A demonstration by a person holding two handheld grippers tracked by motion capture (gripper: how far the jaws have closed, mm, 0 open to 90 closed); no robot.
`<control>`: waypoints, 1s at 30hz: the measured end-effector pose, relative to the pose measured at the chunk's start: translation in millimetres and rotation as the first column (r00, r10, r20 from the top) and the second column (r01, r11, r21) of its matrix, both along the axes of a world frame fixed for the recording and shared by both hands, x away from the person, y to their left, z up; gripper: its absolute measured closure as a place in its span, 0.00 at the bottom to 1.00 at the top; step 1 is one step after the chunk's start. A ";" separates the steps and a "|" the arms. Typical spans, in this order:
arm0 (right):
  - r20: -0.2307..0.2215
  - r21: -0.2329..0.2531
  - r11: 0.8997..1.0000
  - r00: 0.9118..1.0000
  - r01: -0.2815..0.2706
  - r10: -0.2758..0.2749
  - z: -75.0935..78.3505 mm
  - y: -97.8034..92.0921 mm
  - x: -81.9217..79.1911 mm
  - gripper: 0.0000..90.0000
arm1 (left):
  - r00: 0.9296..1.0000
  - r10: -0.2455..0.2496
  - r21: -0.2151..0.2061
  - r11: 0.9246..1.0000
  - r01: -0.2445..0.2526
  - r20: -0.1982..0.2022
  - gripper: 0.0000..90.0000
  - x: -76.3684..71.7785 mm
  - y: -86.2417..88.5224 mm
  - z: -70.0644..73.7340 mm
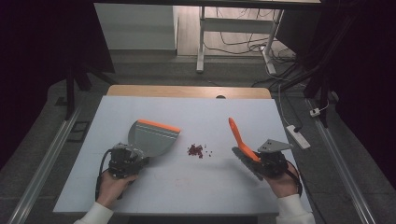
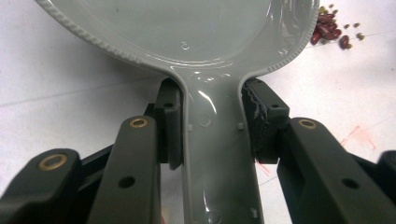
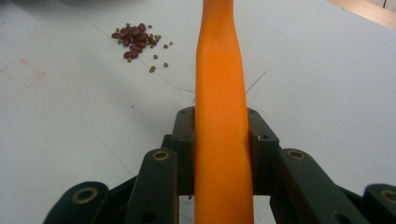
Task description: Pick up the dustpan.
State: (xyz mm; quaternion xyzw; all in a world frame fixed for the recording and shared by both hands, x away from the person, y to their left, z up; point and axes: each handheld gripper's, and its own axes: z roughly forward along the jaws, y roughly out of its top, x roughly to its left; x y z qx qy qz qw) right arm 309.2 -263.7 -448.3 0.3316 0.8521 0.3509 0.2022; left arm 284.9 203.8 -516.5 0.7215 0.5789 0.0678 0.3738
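Observation:
A grey dustpan (image 1: 153, 139) with an orange front lip lies on the white table cover, its mouth turned toward a small pile of red and green beans (image 1: 196, 150). My left gripper (image 1: 127, 159) is shut on the dustpan's handle (image 2: 217, 154), one pad on each side. In the left gripper view the beans (image 2: 329, 30) lie just past the pan's right rim. My right gripper (image 1: 267, 161) is shut on a brush's orange handle (image 1: 237, 134), which tilts up and away; its dark head sits by the gripper. The right gripper view has the handle (image 3: 219, 93) and the beans (image 3: 135, 39) to its far left.
The white cover (image 1: 187, 179) spans the table, with a strip of bare wood (image 1: 187, 91) at the back edge. Faint red marks (image 3: 21, 70) are drawn on the cover. A white power strip (image 1: 299, 136) and cables lie on the floor to the right.

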 end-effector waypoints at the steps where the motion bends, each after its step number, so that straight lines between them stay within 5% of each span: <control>1: 0.000 0.000 1.000 1.000 0.000 0.000 0.0 0.0 0.0 0.78 | 1.000 -0.008 -0.002 1.000 0.008 0.005 0.68 0.3 1.3 0.5; 18: 0.031 0.029 0.999 0.998 0.044 -0.045 6.6 -2.3 5.0 0.78 | 0.989 -0.126 -0.025 0.991 0.128 0.076 0.69 27.4 19.9 6.0; 30: 0.028 0.045 0.999 0.999 0.026 -0.028 7.6 12.5 15.6 0.78 | 0.964 -0.229 0.001 0.973 0.231 0.131 0.69 12.8 27.8 15.2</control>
